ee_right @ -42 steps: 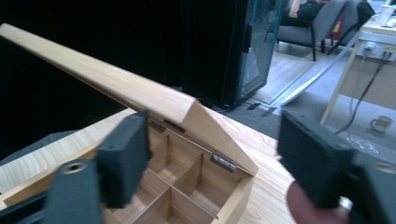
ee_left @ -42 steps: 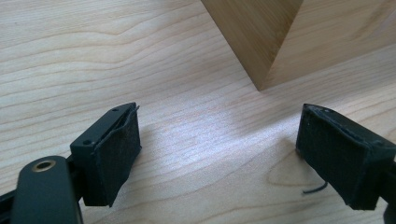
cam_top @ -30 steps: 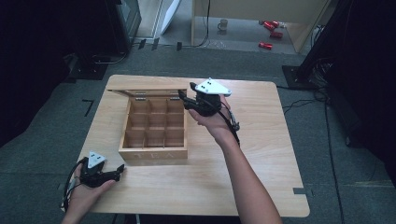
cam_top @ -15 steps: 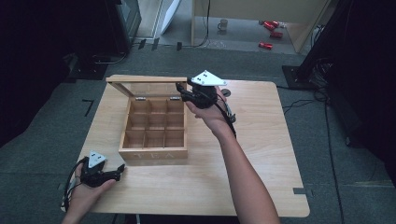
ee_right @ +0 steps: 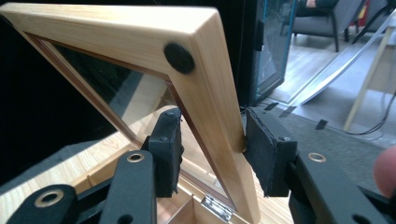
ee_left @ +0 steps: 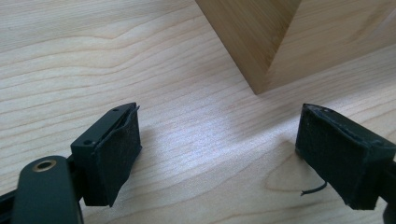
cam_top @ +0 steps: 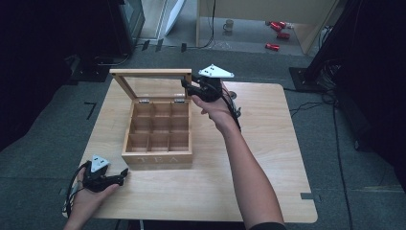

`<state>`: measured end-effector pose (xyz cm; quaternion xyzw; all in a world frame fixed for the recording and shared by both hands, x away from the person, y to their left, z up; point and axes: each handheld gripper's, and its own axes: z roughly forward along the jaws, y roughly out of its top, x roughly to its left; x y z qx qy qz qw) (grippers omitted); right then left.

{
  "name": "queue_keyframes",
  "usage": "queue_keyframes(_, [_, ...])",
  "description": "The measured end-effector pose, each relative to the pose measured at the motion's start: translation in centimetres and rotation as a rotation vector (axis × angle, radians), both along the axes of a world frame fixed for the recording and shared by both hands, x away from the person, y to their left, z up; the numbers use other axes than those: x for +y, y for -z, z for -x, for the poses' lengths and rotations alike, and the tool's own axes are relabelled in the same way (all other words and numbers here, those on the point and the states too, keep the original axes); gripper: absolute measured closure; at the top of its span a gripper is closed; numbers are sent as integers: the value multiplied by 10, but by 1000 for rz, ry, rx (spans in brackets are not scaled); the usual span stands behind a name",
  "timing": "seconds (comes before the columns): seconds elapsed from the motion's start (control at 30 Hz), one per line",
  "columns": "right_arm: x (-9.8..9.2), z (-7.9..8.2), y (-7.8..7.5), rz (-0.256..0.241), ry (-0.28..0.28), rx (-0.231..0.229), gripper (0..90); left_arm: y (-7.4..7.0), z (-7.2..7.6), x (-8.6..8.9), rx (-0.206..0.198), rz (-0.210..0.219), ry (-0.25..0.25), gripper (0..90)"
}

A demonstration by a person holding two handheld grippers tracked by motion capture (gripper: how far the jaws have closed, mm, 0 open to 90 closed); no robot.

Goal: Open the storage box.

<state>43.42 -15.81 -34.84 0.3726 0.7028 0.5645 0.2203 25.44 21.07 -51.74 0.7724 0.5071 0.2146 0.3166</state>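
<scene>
A wooden tea box [cam_top: 158, 154] with several empty compartments stands left of centre on the table. Its glass-paned lid [cam_top: 149, 73] stands nearly upright on rear hinges. My right gripper [cam_top: 187, 86] grips the lid's right side rail; in the right gripper view the rail [ee_right: 210, 93] runs between the two pads, with the gripper [ee_right: 210, 149] shut on it. My left gripper [cam_top: 123, 173] rests low near the table's front left, open, its jaws pointing at the box's front left corner [ee_left: 261, 46]. Nothing lies between the left gripper's [ee_left: 215, 154] pads.
The wooden table [cam_top: 268, 158] has bare surface right of the box and along the front. A cable trails from each gripper. On the floor beyond the table stand a mug [cam_top: 230, 24] and some red objects [cam_top: 277, 29]. Dark equipment lines both sides.
The right gripper has swung the lid up and back toward upright, moving left and away. The left gripper has stayed where it was.
</scene>
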Motion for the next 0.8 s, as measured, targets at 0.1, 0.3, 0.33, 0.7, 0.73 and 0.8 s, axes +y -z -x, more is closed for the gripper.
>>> queue_keyframes(0.1, [1,-8,3,14,-7,21,579,0,0,0,-2,0,1,143])
queue_keyframes(0.3, [5,-20,12,25,7,27,571,0,0,-1,-2,0,2,143])
queue_keyframes(0.33, [6,-25,15,17,19,27,572,0,0,-1,-2,0,3,143])
queue_keyframes(0.7, [4,-46,29,-42,30,32,598,0,-1,-2,-2,1,5,144])
queue_keyframes(0.73, [4,-50,32,-60,42,32,605,0,-1,-2,-2,1,6,144])
queue_keyframes(0.8, [5,-54,34,-71,56,32,617,0,-1,-2,-1,0,7,144])
